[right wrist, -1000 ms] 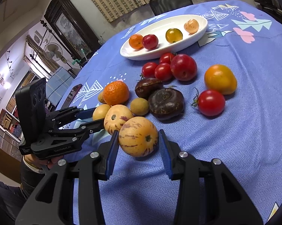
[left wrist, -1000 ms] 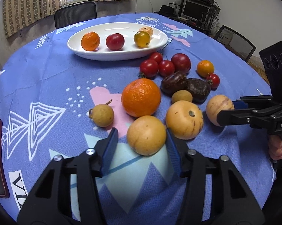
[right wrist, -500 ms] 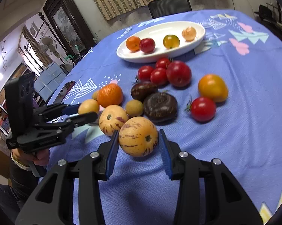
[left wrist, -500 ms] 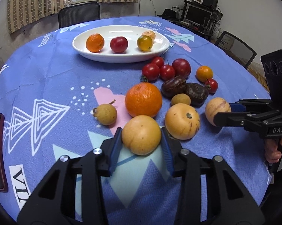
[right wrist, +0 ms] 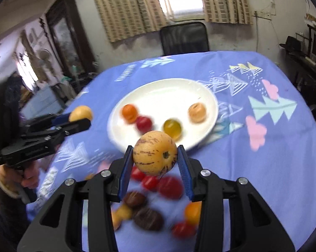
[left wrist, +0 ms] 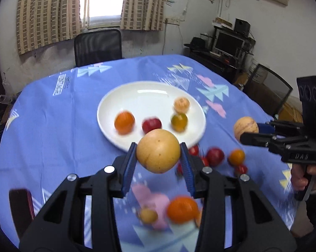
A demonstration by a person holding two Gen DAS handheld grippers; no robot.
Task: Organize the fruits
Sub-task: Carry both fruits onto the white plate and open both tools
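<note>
Progress is partial: four small fruits (left wrist: pixel 149 118) lie on the white plate (left wrist: pixel 136 93) ahead. Left hand-held gripper (left wrist: pixel 159 163) clamps a plain yellow melon (left wrist: pixel 158 150); right hand-held gripper (right wrist: pixel 155 162) clamps a striped melon (right wrist: pixel 155 153). Below both, many loose fruits (right wrist: pixel 158 199) remain on the worktop (left wrist: pixel 52 126).

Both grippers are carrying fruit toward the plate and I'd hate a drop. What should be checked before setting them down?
1. Left gripper clamped on the yellow melon: ok.
2. Right gripper clamped on the striped pepino melon: ok.
3. Both fruits lifted off the tablecloth: ok.
4. Bare space on the white plate, far half: ok.
5. Four small fruits crowd the plate's near half: not ok for landing there.
6. Grip firmness: cannot tell.
</note>
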